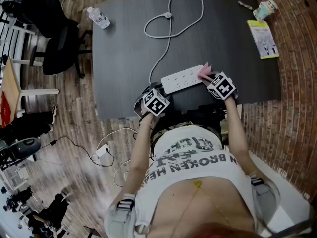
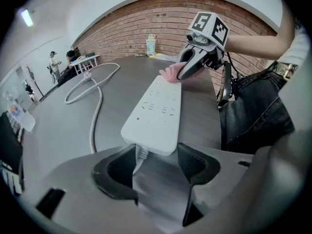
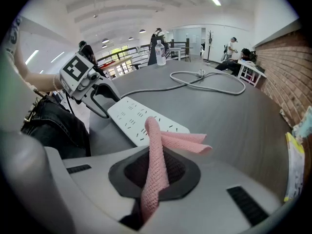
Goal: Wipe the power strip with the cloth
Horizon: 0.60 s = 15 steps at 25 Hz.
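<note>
A white power strip (image 1: 182,78) lies near the front edge of the dark table (image 1: 129,43), and its white cord (image 1: 171,16) loops off toward the far side. My left gripper (image 1: 155,102) has its jaws on either side of the strip's cord end (image 2: 150,143), closed against it. My right gripper (image 1: 220,86) is shut on a pink cloth (image 1: 204,73). The cloth (image 3: 181,141) hangs out of the jaws over the strip's other end (image 3: 141,118). In the left gripper view the right gripper (image 2: 191,67) presses the cloth (image 2: 169,73) onto the far end of the strip.
A water bottle (image 1: 98,18) lies at the table's far left corner. A cup (image 1: 266,9) and a yellow-green leaflet (image 1: 263,38) sit at the far right. A black office chair (image 1: 54,33) stands left of the table, and cables (image 1: 105,150) lie on the floor.
</note>
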Available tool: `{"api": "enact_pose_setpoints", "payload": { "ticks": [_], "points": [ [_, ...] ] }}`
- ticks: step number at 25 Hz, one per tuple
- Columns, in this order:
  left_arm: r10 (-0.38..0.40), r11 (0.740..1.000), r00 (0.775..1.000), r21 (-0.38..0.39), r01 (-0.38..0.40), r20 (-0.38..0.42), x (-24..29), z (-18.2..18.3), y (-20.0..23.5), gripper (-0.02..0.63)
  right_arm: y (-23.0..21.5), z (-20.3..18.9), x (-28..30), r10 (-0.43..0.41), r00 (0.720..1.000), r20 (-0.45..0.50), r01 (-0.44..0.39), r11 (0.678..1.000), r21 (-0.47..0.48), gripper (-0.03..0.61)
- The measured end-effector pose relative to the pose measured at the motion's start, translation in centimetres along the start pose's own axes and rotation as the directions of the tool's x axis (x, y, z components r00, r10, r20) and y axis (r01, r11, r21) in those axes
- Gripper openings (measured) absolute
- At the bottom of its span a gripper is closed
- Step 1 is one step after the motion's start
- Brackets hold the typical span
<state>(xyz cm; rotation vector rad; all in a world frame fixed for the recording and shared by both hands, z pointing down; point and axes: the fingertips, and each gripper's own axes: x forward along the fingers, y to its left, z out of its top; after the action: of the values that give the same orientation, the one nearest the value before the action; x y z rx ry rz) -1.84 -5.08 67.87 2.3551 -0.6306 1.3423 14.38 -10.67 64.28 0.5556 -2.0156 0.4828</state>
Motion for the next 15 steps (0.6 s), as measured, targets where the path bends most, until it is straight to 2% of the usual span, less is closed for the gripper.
{"api": "enact_pose_setpoints", "payload": {
  "ticks": [3, 7, 9, 11, 15],
  "points": [
    [0.051, 0.999, 0.997, 0.013, -0.052, 0.056, -1.9, 1.7, 0.4, 0.264, 0.7, 1.5, -1.1, 0.006, 0.997, 0.077, -0.001, 0.998, -0.062, 0.017],
    [0.071, 0.997, 0.976, -0.014, -0.070, 0.207, -4.3, 5.6, 0.1, 0.228, 1.8, 4.0, -2.7, 0.038, 0.977, 0.208, -0.011, 0.991, -0.131, 0.017],
    [0.072, 0.997, 0.958, -0.012, -0.071, 0.277, -5.2, 7.4, -0.3, 0.167, 2.3, 5.0, -3.5, 0.043, 0.964, 0.262, -0.003, 0.989, -0.151, 0.017],
    [0.079, 0.997, 0.938, -0.008, -0.080, 0.336, -6.1, 8.9, -0.7, 0.047, 2.7, 5.9, -4.2, 0.039, 0.951, 0.307, 0.012, 0.986, -0.164, 0.017],
    [0.094, 0.996, 0.888, -0.048, -0.081, 0.450, -8.2, 11.4, -1.0, 0.009, 3.6, 7.9, -6.0, 0.024, 0.919, 0.393, 0.053, 0.982, -0.182, 0.017]
  ]
}}
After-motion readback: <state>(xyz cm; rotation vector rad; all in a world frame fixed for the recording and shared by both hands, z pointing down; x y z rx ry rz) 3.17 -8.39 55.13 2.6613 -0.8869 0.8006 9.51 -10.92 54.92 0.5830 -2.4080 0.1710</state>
